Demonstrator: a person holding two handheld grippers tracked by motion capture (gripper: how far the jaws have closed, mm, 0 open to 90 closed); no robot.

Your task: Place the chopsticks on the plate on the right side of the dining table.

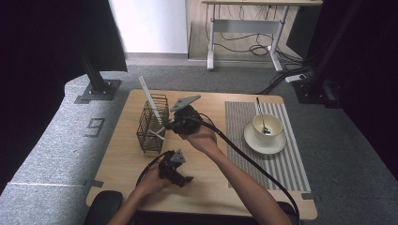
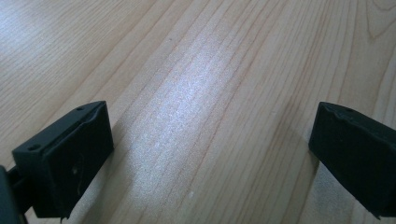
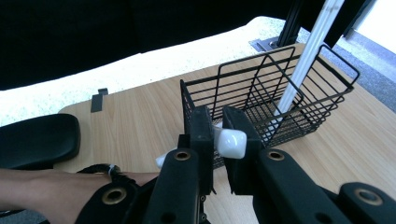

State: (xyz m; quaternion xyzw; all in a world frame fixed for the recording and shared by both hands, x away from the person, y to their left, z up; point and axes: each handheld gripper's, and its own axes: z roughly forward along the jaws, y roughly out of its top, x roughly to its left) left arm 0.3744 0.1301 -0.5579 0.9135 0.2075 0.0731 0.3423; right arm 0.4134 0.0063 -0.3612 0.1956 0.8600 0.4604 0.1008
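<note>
**Right gripper pinching white utensil at the wire basket**

Right gripper (image 1: 165, 127) is over the middle of the wooden surface (image 1: 126, 159), jaws pointing left at the black wire basket (image 1: 152, 123). Jaws are closed tight on a white plastic utensil (image 3: 229, 142); in the right gripper view its rounded end sits clamped between the two pads, another bit of white pokes out lower left of the jaws. The pinch is just in front of the basket's near wall, at about rim height.

A second long white stick (image 1: 149, 101) stands tilted inside the basket, leaning up and out over the far rim.

Left gripper (image 1: 187, 179) is lower down near the front edge of the surface, well apart from the basket. Left gripper view: jaws spread wide, bare wood between them, nothing held.

Off to the right: striped placemat (image 1: 291, 159) with a saucer (image 1: 263, 143), a cup (image 1: 267, 125) on it and a metal spoon (image 1: 261, 115) standing in the cup.
</note>
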